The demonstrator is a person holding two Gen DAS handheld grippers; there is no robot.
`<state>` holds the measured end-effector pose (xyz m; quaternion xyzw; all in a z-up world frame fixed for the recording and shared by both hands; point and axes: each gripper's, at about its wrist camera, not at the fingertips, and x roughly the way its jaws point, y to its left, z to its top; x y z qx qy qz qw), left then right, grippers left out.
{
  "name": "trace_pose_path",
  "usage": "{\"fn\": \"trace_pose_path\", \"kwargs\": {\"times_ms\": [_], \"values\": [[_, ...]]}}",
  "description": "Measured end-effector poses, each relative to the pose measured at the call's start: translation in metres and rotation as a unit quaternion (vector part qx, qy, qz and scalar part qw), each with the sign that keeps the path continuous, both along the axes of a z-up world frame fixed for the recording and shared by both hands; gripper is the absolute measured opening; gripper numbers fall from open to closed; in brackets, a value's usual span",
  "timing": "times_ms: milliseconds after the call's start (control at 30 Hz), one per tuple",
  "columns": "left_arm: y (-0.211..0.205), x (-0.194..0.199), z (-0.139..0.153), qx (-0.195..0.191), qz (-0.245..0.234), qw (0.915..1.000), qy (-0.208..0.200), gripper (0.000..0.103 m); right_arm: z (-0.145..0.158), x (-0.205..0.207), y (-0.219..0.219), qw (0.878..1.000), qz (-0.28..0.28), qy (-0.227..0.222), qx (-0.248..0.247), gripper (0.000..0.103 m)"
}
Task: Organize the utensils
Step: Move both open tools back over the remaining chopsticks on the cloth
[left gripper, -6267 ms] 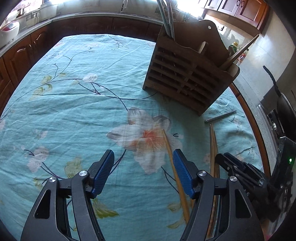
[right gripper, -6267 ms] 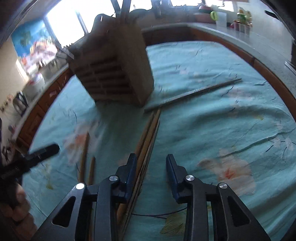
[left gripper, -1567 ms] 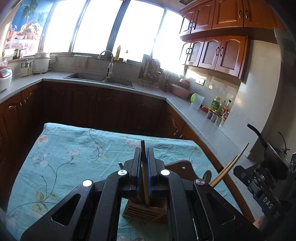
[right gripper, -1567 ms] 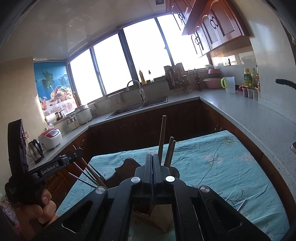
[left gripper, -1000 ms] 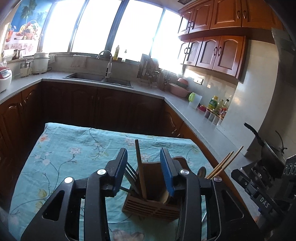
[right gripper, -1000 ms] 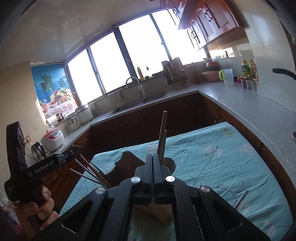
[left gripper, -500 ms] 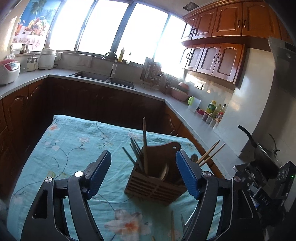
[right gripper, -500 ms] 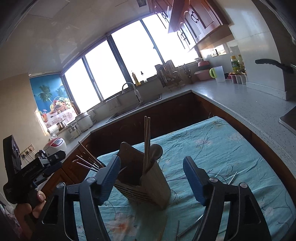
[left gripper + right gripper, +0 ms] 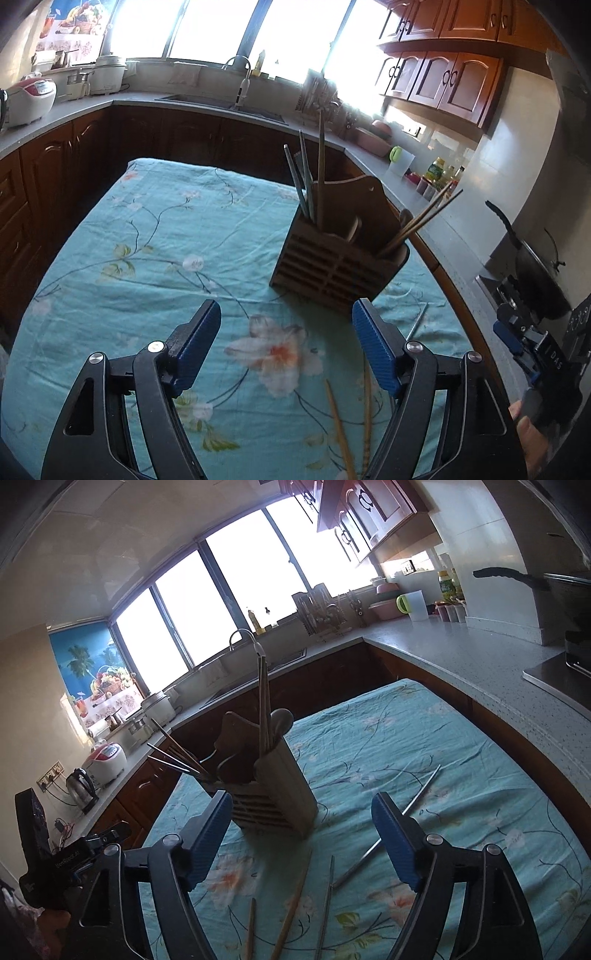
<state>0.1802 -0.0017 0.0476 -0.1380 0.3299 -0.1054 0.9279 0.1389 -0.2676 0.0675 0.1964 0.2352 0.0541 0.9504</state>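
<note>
A slatted wooden utensil holder (image 9: 338, 260) stands on the teal flowered tablecloth (image 9: 155, 258); it also shows in the right wrist view (image 9: 273, 797). Chopsticks stand in its left compartment (image 9: 319, 166) and lean out of its right one (image 9: 424, 218). Loose wooden chopsticks (image 9: 338, 424) lie on the cloth in front of it, and wooden ones (image 9: 291, 912) and a metal one (image 9: 388, 830) show in the right wrist view. My left gripper (image 9: 286, 349) is open and empty above the cloth. My right gripper (image 9: 303, 842) is open and empty, near the holder.
Dark wood cabinets and a grey counter (image 9: 480, 657) with a sink (image 9: 221, 101) wrap around the table. A black pan (image 9: 532, 266) sits on the stove at the right. A rice cooker (image 9: 29, 98) and kettle (image 9: 79, 784) stand on the counter at the left.
Both grippers, shut on chopsticks over the holder earlier, have opened and left them standing in it. Both have since pulled back and tilted down toward the cloth.
</note>
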Motion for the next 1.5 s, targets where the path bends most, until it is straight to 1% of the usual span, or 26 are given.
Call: {"fn": "trace_pose_path", "kwargs": {"times_ms": [300,467,567,667,800,1033,1067,1100,1167,1233,1300,1333,1400,1433,1467,1500], "values": [[-0.009,-0.024,-0.042,0.013,-0.01,0.9984,0.053,0.075,-0.032,-0.022,-0.004,0.999,-0.004,0.037,-0.001,0.08],[-0.013,-0.029,-0.057,0.018,-0.011,0.9968,0.077,0.075,-0.048,-0.029,0.001,0.998,0.001,0.056,-0.002,0.08],[-0.017,-0.029,-0.062,0.013,-0.019,0.9957,0.09,0.075,-0.054,-0.03,0.005,0.998,0.005,0.063,-0.004,0.08],[-0.026,-0.027,-0.068,0.017,-0.03,0.994,0.104,0.075,-0.057,-0.027,0.009,0.997,0.014,0.072,-0.001,0.08],[-0.037,-0.025,-0.072,0.027,-0.043,0.9927,0.109,0.075,-0.059,-0.02,0.016,0.997,0.026,0.078,-0.006,0.08],[-0.037,-0.023,-0.08,0.03,-0.044,0.9909,0.123,0.075,-0.07,0.006,0.038,0.993,0.058,0.101,-0.018,0.078],[-0.036,-0.023,-0.082,0.031,-0.043,0.9907,0.125,0.075,-0.072,0.011,0.041,0.992,0.062,0.105,-0.022,0.074],[-0.035,-0.022,-0.083,0.032,-0.041,0.9905,0.128,0.075,-0.074,0.017,0.044,0.992,0.064,0.11,-0.025,0.066],[-0.031,-0.021,-0.085,0.031,-0.038,0.9901,0.132,0.075,-0.08,0.029,0.049,0.989,0.072,0.123,-0.03,0.056],[-0.028,-0.02,-0.086,0.03,-0.036,0.9897,0.135,0.075,-0.087,0.043,0.055,0.987,0.078,0.137,-0.036,0.051],[-0.028,-0.019,-0.087,0.032,-0.035,0.9894,0.137,0.075,-0.094,0.058,0.061,0.984,0.086,0.152,-0.045,0.041],[-0.028,-0.018,-0.087,0.032,-0.035,0.9892,0.139,0.075,-0.098,0.065,0.064,0.982,0.09,0.159,-0.049,0.039],[-0.028,-0.017,-0.088,0.033,-0.036,0.9888,0.141,0.075,-0.106,0.078,0.071,0.978,0.096,0.172,-0.064,0.033],[-0.028,-0.017,-0.088,0.034,-0.036,0.9887,0.142,0.075,-0.111,0.084,0.075,0.976,0.1,0.182,-0.072,0.031],[-0.029,-0.016,-0.088,0.035,-0.038,0.9885,0.142,0.075,-0.116,0.089,0.078,0.972,0.105,0.194,-0.081,0.027],[-0.029,-0.016,-0.088,0.035,-0.039,0.9885,0.142,0.075,-0.118,0.089,0.081,0.971,0.106,0.193,-0.096,0.023]]}}
